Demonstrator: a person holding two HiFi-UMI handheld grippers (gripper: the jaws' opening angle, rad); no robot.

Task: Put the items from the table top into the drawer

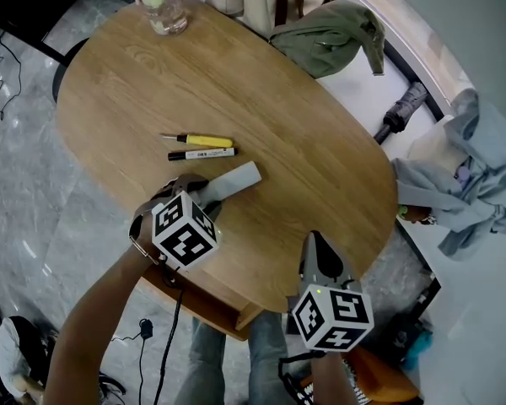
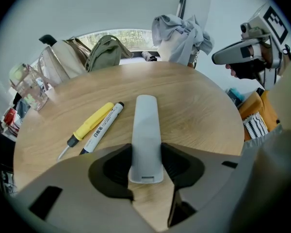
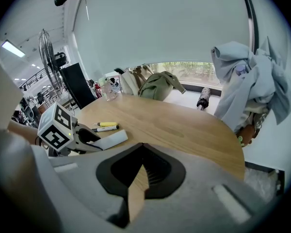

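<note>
Oval wooden table [image 1: 320,142], near edge: left gripper [image 2: 146,152] clamped on a grey bar [image 1: 236,180], perhaps a remote; yellow screwdriver [image 1: 204,140] and marker [image 1: 202,153] just beyond; right gripper [image 3: 143,149] closed, empty.

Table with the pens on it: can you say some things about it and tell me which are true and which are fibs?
1. The left gripper has the grey bar squeezed between its jaws. True.
2. The yellow screwdriver lies right beside the marker. True.
3. The right gripper is holding the marker. False: its jaws are together with nothing in them, and the marker lies on the table.
4. The glass jar stands in the middle of the table. False: it stands at the far edge, away from the grippers.
</note>
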